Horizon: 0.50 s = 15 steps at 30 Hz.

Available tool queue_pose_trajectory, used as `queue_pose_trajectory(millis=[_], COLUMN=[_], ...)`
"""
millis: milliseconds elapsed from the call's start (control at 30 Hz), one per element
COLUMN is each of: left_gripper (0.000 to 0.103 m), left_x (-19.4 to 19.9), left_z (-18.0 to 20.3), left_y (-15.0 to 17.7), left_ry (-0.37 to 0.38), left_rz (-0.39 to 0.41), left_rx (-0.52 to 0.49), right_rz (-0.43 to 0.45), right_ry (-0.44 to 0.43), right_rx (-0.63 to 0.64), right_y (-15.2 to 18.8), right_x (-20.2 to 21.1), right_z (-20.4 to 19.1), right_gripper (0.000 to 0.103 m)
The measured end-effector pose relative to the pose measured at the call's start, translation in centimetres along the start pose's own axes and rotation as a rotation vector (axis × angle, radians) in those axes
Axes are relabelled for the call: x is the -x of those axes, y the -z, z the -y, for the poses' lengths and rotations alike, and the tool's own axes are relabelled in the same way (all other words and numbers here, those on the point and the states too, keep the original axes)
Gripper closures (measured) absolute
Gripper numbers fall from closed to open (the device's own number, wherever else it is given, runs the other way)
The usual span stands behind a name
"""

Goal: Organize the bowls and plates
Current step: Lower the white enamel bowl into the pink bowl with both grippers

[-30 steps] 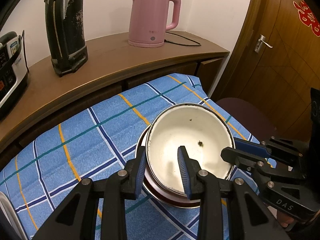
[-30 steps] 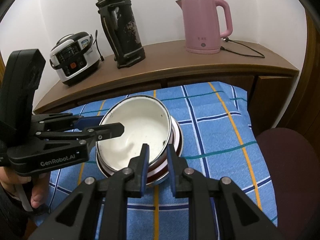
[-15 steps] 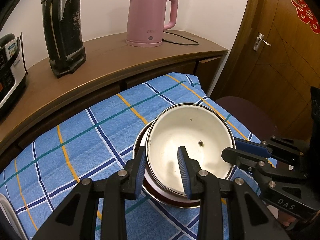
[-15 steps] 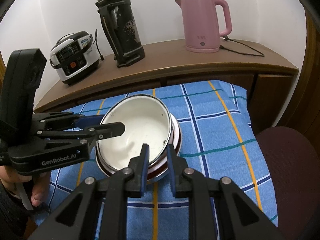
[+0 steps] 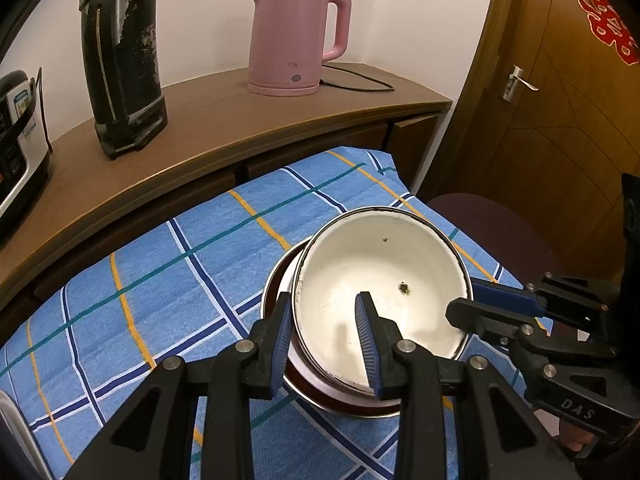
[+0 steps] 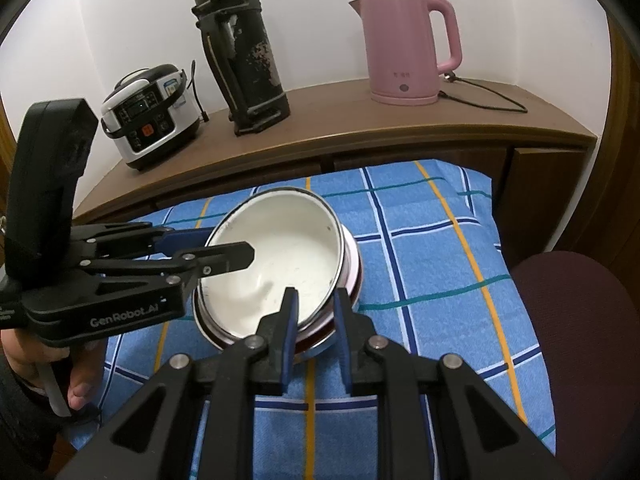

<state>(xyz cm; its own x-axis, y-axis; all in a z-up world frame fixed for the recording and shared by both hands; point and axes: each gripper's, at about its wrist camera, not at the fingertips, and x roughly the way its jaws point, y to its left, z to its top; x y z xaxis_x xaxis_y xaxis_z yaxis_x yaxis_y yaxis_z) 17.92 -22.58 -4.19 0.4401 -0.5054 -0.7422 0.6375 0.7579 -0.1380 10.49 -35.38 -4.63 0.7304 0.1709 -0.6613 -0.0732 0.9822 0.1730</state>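
Observation:
A white enamel bowl (image 5: 380, 272) (image 6: 280, 252) sits tilted in a dark red dish (image 5: 276, 280) (image 6: 356, 276) on the blue checked cloth (image 5: 160, 280). My left gripper (image 5: 324, 304) (image 6: 228, 245) straddles the bowl's near-left rim, one pad outside against the wall and one inside, shut on it. On the opposite side my right gripper (image 6: 316, 293) (image 5: 462, 300) is clamped narrowly over the rim, also one finger in and one out. A hand (image 6: 76, 384) holds the left gripper's handle.
Behind the cloth runs a wooden counter (image 5: 200, 128) with a pink kettle (image 5: 296, 36) and its cord, a black flask (image 5: 120, 60) and a rice cooker (image 6: 150, 116). A dark chair seat (image 6: 580, 340) is at the right, before a wooden door (image 5: 560, 100).

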Motion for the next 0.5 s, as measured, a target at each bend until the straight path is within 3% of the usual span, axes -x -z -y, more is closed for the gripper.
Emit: queue_pose_trajectory(millis=[500], left_gripper=[0.069], left_x=[0.51], left_z=[0.24], left_y=[-0.16], left_ry=[0.004], left_rz=[-0.006], left_rx=[0.001], right_rz=[-0.011], right_ry=[-0.002], right_rx=[-0.004], right_y=[-0.18], right_x=[-0.11], right_z=[0.38], right_gripper=[0.085])
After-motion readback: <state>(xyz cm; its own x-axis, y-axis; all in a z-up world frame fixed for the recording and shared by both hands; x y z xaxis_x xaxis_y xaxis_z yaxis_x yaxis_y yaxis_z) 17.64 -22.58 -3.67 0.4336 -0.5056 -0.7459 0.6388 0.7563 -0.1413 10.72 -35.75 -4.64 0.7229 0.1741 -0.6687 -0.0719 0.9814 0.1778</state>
